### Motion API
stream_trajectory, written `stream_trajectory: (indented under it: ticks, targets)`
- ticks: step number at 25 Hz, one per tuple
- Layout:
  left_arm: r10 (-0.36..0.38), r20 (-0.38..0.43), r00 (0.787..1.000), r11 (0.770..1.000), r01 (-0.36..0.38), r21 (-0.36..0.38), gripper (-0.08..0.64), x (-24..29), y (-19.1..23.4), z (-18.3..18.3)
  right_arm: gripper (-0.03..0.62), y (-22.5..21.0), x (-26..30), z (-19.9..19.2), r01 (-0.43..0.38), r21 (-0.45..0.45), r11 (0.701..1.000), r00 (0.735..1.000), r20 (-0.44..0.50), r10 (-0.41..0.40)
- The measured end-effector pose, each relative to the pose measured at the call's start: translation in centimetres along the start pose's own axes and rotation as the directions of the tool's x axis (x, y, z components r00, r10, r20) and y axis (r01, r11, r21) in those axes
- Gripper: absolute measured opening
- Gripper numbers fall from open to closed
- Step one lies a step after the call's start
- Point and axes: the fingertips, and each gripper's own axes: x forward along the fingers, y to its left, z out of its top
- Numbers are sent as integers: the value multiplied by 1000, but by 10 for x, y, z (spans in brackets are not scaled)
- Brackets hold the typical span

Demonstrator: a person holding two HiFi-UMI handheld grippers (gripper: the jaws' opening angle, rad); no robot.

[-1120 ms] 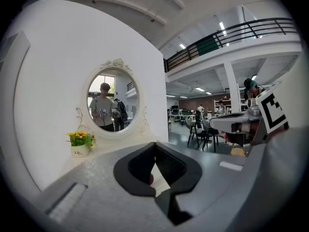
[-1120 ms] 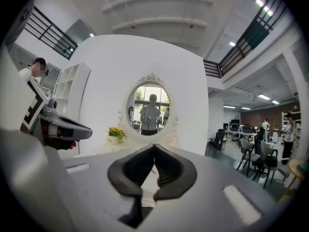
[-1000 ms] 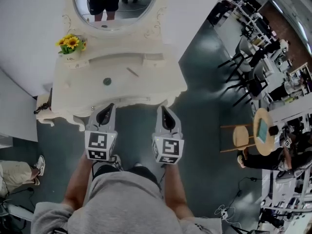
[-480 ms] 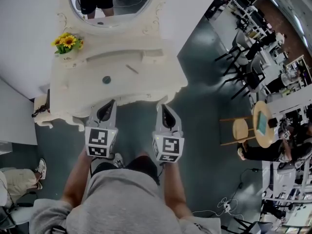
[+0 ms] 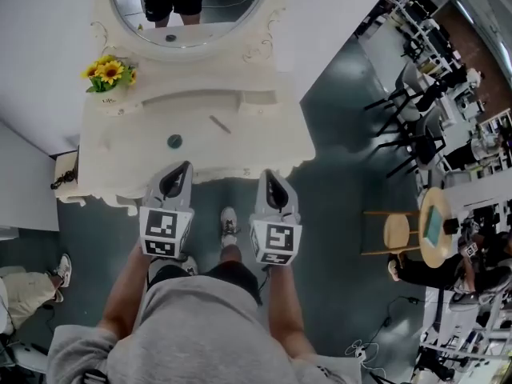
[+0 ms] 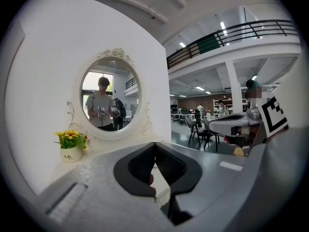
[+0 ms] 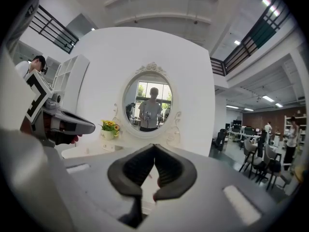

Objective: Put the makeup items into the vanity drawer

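Note:
A cream vanity table (image 5: pixel 120 162) with an oval mirror (image 5: pixel 188 6) stands ahead of me. On its top lie a small round dark-green item (image 5: pixel 174 141) and a thin brown pencil-like stick (image 5: pixel 219 124). My left gripper (image 5: pixel 178 171) hovers at the vanity's front edge, jaws together and empty. My right gripper (image 5: pixel 267 178) hangs beside it at the same edge, also shut with nothing held. In the left gripper view the left gripper (image 6: pixel 155 149) points at the mirror (image 6: pixel 110 100); in the right gripper view the right gripper (image 7: pixel 155 150) does too. No drawer front is visible.
A pot of yellow sunflowers (image 5: pixel 106 75) stands at the vanity's back left. A raised shelf (image 5: pixel 200 98) runs along the back. A round wooden stool (image 5: pixel 395 230) and small table (image 5: pixel 436 214) stand to the right; black chairs (image 5: pixel 408 146) lie beyond. A person's shoe (image 5: pixel 62 269) shows at left.
I have stepped closer to the vanity; a foot now shows between the grippers. Both grippers stay shut and level at its front edge.

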Motion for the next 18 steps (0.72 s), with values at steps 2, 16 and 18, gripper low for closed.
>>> stream_trajectory:
  ticks: [2, 16, 18]
  targets:
    - [34, -11, 999, 999, -35, -18, 11, 21, 7, 1, 5, -9, 26, -1, -38, -11, 999, 999, -8, 38]
    - [234, -111, 966, 962, -246, -117, 11, 132, 38, -7, 5, -52, 182, -26, -319, -11, 948, 943, -100, 317]
    - [258, -133, 957, 953, -275, -129, 11, 142, 42, -14, 5, -50, 198, -32, -360, -5, 933, 927, -114, 357]
